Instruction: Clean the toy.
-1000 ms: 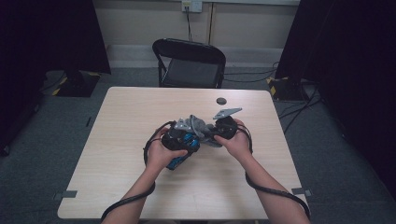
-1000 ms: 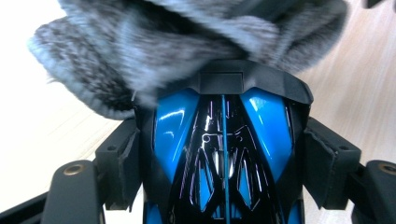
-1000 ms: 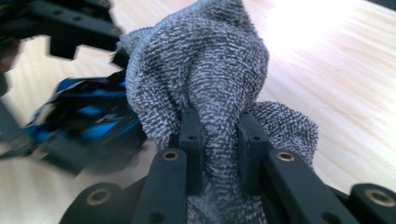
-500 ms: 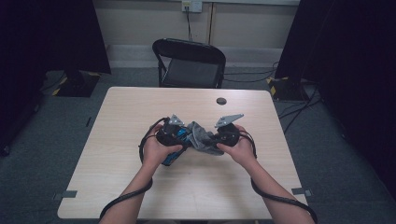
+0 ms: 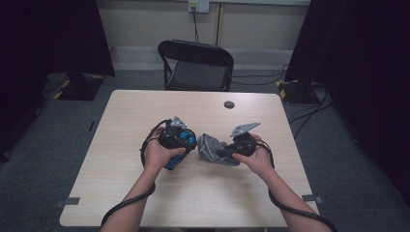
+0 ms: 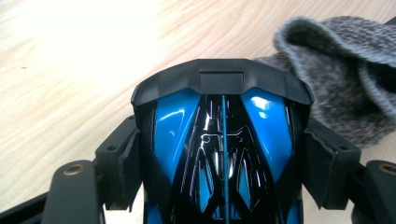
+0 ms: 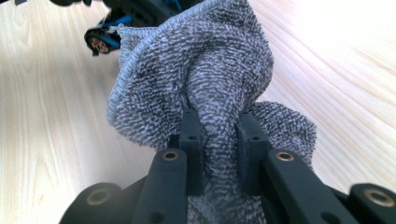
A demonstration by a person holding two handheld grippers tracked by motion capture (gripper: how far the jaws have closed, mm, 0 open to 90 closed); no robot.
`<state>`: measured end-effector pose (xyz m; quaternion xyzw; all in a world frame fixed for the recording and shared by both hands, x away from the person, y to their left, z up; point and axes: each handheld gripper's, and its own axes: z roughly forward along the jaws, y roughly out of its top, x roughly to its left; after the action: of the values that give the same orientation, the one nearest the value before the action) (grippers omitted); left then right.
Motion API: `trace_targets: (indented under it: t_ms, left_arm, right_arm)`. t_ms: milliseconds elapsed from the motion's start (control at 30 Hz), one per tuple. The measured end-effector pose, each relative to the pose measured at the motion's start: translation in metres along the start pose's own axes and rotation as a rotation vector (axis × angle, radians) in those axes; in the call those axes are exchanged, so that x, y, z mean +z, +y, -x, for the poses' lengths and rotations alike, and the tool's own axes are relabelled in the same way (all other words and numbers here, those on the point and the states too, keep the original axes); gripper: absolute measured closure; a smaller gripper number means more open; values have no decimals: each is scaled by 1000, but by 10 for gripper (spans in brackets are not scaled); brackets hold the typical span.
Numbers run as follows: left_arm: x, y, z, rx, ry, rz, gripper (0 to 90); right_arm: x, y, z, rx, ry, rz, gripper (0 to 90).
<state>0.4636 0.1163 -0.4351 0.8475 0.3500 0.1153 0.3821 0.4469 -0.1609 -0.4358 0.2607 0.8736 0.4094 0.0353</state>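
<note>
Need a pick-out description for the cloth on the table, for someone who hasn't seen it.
On the light wooden table, look just right of centre, beside the glossy blue-and-black toy car held in the left gripper. The crumpled grey terry cloth is pinched in the right gripper; it is the only soft, fuzzy thing there.

Your forearms are bare, with no sleeves. Each black gripper, left and right, carries a grey three-cornered plate, brass-coloured screws and a trailing black cable.
</note>
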Motion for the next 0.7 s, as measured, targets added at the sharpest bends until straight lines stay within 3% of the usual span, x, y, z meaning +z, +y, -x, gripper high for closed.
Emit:
trace_targets:
  t_ms: [167, 367, 567, 700]
  left_arm:
    - [-4, 1, -1, -8, -8, 9, 255]
    - [-7, 3, 6, 14, -27, 13, 255]
    - [-9, 6, 18, 51, -58, 16, 255]
    - [-6, 9, 27, 67, -83, 23, 255]
  right_arm:
    - [-7, -5, 4, 22, -13, 6, 760]
    - [-15, -2, 14, 49, -52, 22, 760]
    - [-26, 15, 34, 115, -133, 68, 760]
    - [-28, 29, 38, 115, -147, 83, 760]
